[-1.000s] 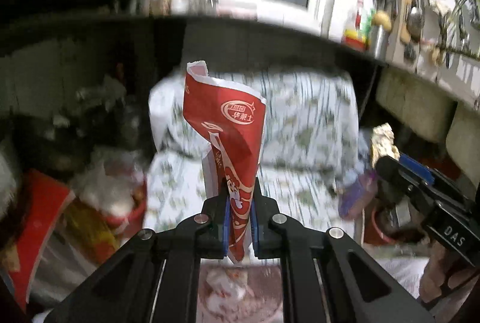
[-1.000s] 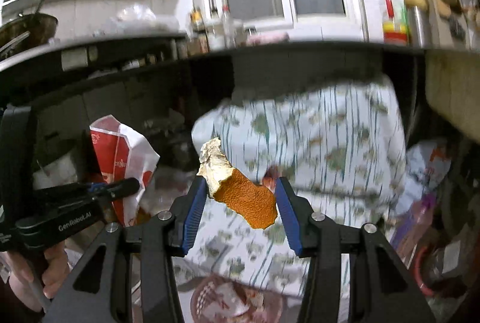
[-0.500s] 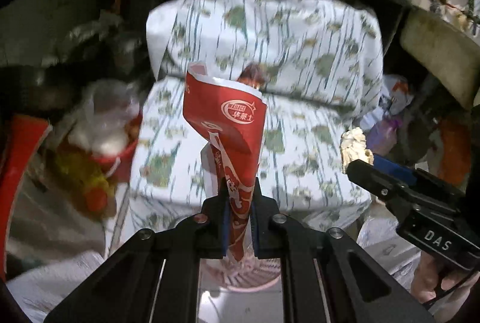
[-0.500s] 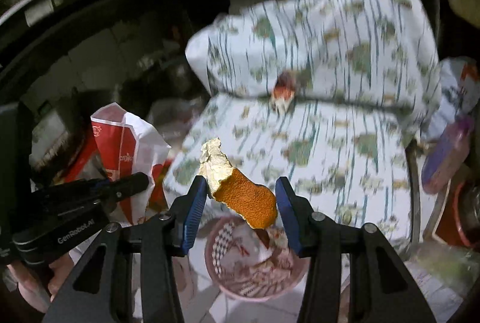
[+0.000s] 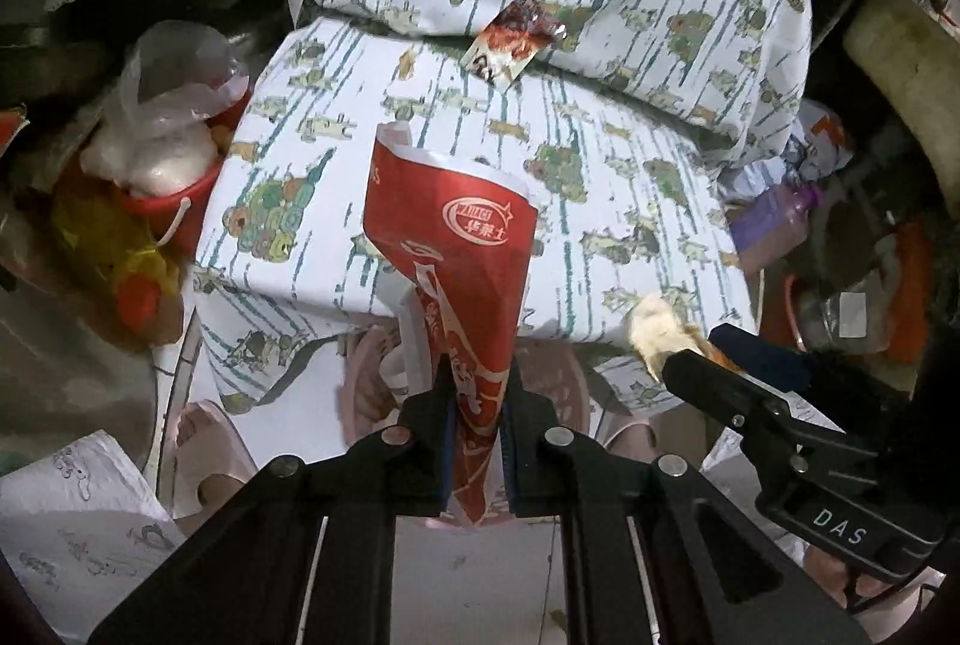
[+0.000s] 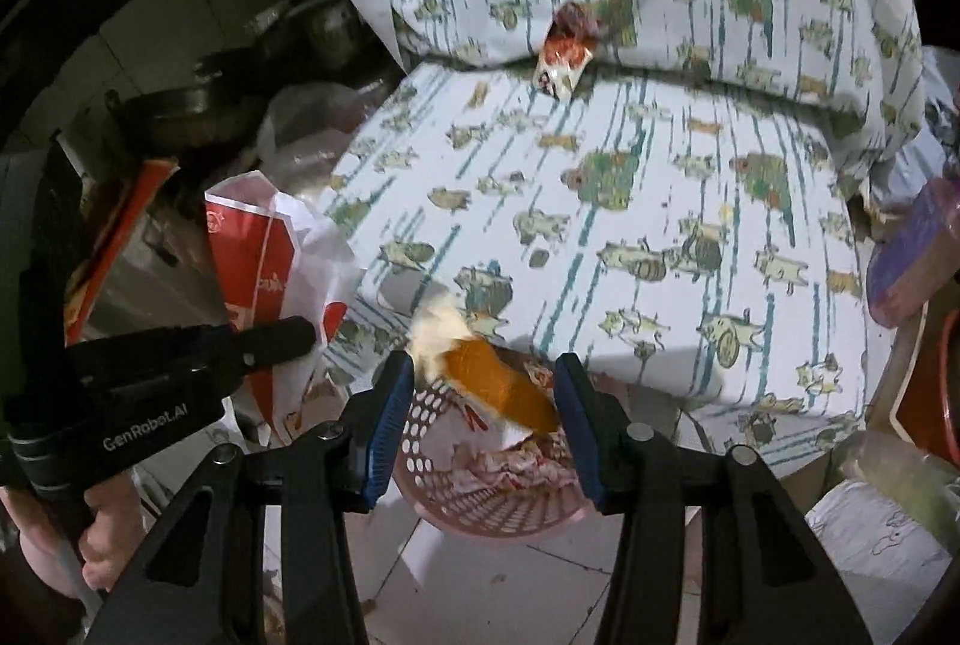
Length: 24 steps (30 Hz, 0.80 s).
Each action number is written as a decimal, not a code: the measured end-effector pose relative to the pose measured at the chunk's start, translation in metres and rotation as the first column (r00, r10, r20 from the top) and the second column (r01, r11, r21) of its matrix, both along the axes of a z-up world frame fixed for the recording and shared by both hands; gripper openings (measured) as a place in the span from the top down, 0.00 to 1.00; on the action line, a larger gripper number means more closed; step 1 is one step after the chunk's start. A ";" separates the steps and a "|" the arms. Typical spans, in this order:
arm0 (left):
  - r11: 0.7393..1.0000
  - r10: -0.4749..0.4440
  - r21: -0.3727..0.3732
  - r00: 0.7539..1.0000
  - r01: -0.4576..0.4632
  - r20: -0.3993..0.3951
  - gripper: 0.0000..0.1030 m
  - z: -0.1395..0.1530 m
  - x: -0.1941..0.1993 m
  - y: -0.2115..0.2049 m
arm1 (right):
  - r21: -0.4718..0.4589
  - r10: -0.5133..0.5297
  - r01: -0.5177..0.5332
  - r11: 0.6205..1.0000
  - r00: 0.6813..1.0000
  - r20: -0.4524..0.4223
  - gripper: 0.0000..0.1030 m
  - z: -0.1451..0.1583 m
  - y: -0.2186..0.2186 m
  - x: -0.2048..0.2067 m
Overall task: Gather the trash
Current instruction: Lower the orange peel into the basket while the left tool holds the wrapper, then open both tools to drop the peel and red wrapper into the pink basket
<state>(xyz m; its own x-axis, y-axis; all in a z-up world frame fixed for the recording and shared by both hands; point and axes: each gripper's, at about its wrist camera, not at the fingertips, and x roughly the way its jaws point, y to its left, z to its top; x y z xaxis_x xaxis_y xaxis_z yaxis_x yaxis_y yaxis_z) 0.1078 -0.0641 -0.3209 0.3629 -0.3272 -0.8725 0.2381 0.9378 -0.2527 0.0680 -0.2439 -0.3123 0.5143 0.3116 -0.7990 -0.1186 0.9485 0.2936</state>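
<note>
We are at the drop-off step. On the left, our left gripper (image 5: 475, 450) has its jaws clenched on the red paper bag (image 5: 456, 249), which sticks up above the near edge of the cushion (image 5: 312, 201). On the right, our right gripper (image 6: 485, 420) holds the orange peel (image 6: 498, 381) between its jaws, right above the pink basket (image 6: 480, 516) on the floor. The basket already has scraps in it. Next, we think we should open both jaws over the basket. One small wrapper (image 6: 561, 63) waits at the far side of the cushion.

Wrapper (image 5: 515, 39) on cushion (image 5: 480, 153), above basket (image 6: 480, 501)
</note>
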 end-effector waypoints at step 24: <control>0.995 -0.002 0.098 0.988 -0.014 0.156 0.29 0.023 -0.004 0.001 | 0.010 -0.109 0.109 0.994 0.993 0.033 0.38 0.010 -0.024 0.006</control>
<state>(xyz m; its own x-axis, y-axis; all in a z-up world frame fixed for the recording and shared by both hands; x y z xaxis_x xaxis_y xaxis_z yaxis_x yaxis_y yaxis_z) 0.1038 -0.0633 -0.2982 0.4981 -0.2400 -0.8332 0.2616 0.9577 -0.1195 0.0739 -0.2675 -0.3027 0.5721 0.2585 -0.7784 -0.0244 0.9540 0.2988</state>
